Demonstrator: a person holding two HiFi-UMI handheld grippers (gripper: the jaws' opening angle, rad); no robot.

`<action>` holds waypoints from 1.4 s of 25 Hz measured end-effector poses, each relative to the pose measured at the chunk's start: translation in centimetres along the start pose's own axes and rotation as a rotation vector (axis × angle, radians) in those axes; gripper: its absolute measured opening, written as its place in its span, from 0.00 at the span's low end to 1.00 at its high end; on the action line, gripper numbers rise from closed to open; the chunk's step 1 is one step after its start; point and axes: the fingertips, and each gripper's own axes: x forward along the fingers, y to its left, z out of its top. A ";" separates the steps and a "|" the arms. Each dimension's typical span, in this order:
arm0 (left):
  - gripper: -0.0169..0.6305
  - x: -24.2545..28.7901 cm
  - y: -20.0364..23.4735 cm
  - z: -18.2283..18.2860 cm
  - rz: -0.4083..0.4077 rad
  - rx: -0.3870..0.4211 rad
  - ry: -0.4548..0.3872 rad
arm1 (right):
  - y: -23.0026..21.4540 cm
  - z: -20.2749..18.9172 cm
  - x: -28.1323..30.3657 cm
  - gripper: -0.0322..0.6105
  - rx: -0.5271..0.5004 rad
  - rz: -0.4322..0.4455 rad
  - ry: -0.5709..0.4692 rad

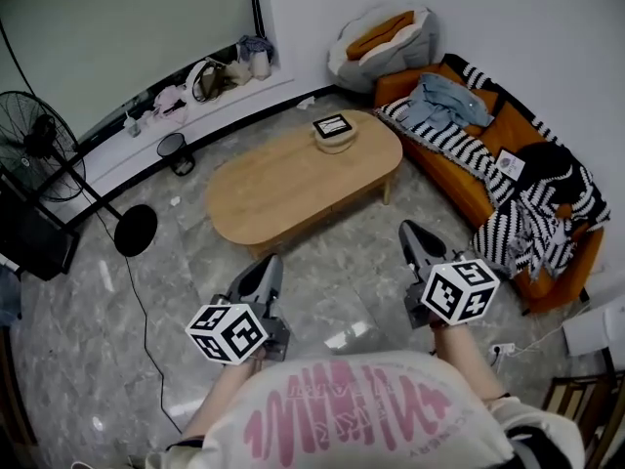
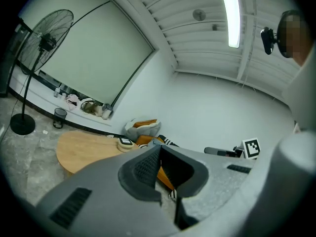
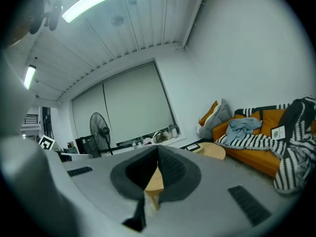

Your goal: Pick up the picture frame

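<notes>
Left grey gripper and right grey gripper, jaws together, hover over marble floor. Black picture frame lies on oval wooden table beside orange sofa, its picture unreadable.

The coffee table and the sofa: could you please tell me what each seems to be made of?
Coffee table: probably light wood or veneer, matt; even tan top without glare. Sofa: smooth orange upholstery, perhaps faux leather; too distant to be sure.

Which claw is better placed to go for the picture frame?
Right, marginally. The picture frame sits far along the table, and the right claw looks slightly closer than the left claw. Both are shut, well short of it.
</notes>
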 end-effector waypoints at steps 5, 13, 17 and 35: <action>0.03 4.9 2.1 -0.7 -0.026 -0.012 0.076 | -3.3 -1.7 2.8 0.06 0.048 -0.055 0.048; 0.03 15.9 6.8 2.6 -0.078 -0.049 0.095 | -8.7 -0.4 11.6 0.06 0.103 -0.116 0.083; 0.03 21.0 9.2 6.8 -0.106 -0.036 0.094 | -9.3 3.4 17.9 0.06 0.127 -0.086 0.059; 0.03 30.1 17.5 16.5 -0.149 -0.030 -0.061 | -10.1 9.9 33.8 0.06 0.051 0.007 -0.016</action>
